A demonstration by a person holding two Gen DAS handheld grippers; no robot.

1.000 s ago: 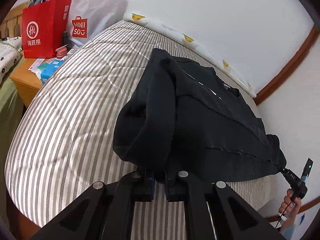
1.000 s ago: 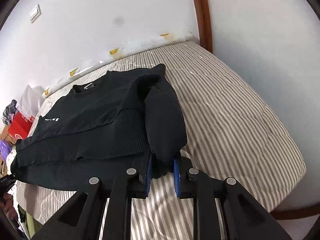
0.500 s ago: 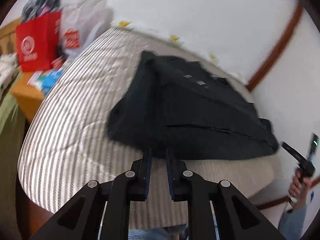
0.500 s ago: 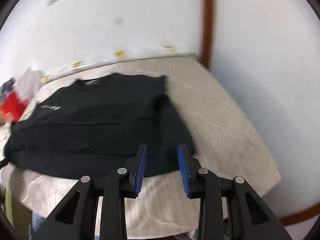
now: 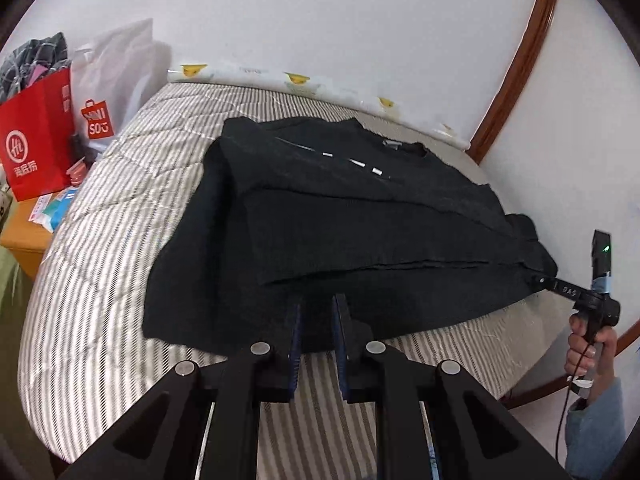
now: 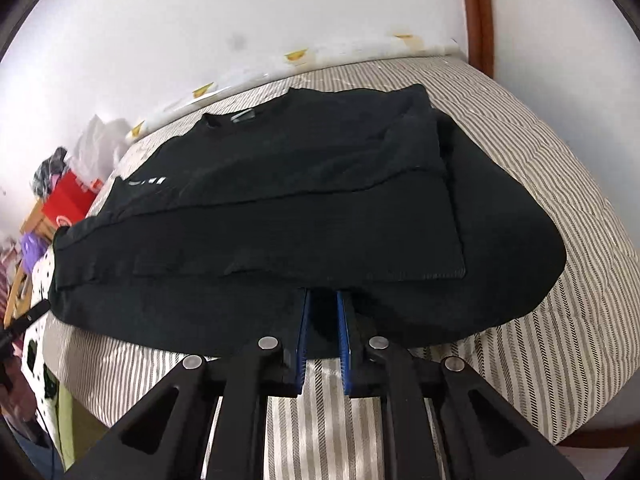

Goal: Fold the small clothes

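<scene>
We see the black sweater [image 5: 352,232] lying mid-frame on the striped bed [image 5: 120,240]. Our left gripper [image 5: 318,308] stands narrow and empty; our right gripper [image 6: 323,304] has just been closing, pinching nothing.

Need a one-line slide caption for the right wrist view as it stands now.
Right gripper closing at the near hem of a black sweater lying flat, sleeves folded in, on a striped bed.
</scene>
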